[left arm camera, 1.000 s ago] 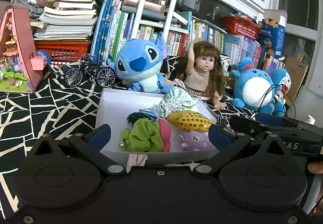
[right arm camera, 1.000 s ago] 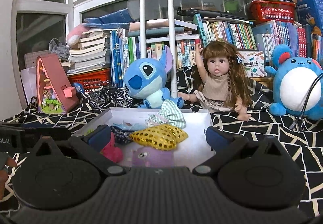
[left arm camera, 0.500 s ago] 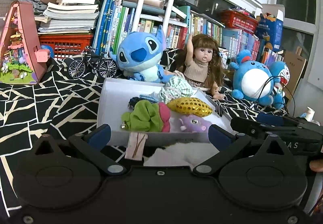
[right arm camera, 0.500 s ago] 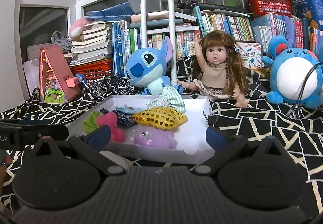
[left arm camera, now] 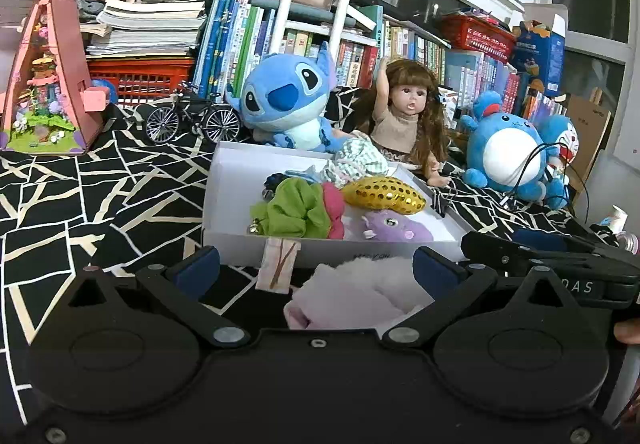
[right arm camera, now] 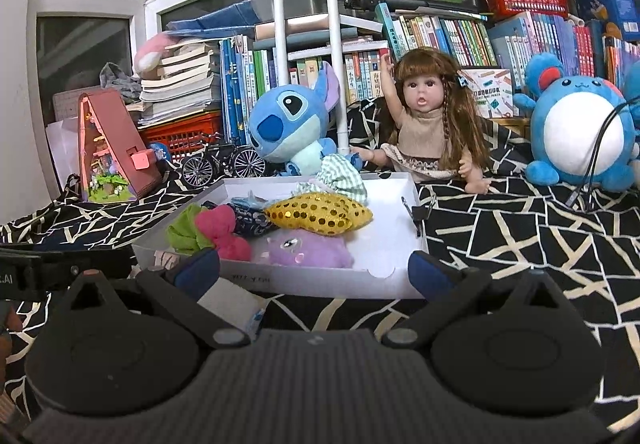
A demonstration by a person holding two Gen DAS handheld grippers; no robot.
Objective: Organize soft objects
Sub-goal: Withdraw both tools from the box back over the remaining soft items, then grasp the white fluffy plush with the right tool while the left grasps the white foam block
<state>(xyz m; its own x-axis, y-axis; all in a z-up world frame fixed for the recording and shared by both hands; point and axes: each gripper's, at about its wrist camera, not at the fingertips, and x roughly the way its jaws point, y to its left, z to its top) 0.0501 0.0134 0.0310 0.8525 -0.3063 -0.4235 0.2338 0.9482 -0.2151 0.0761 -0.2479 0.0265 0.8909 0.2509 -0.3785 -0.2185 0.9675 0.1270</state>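
A fluffy pink toy [left arm camera: 352,296] lies near the white box [left arm camera: 240,180] of soft toys; your left gripper [left arm camera: 316,268] and right gripper [right arm camera: 314,270] gape wide, holding nothing.

Matt white cardboard box [left arm camera: 236,180] on a black-and-cream printed cloth [left arm camera: 80,196]. In it, a gold pouch [left arm camera: 384,196] glinting with shiny sequins, a crinkled green fabric scrunchie [left arm camera: 292,210], a soft purple plush [left arm camera: 394,228]. Near the front, a fluffy pale pink plush [left arm camera: 352,296], fuzzy-napped. Far behind, a velvety blue plush [left arm camera: 280,100] and a doll [right arm camera: 424,112] with glossy plastic skin.
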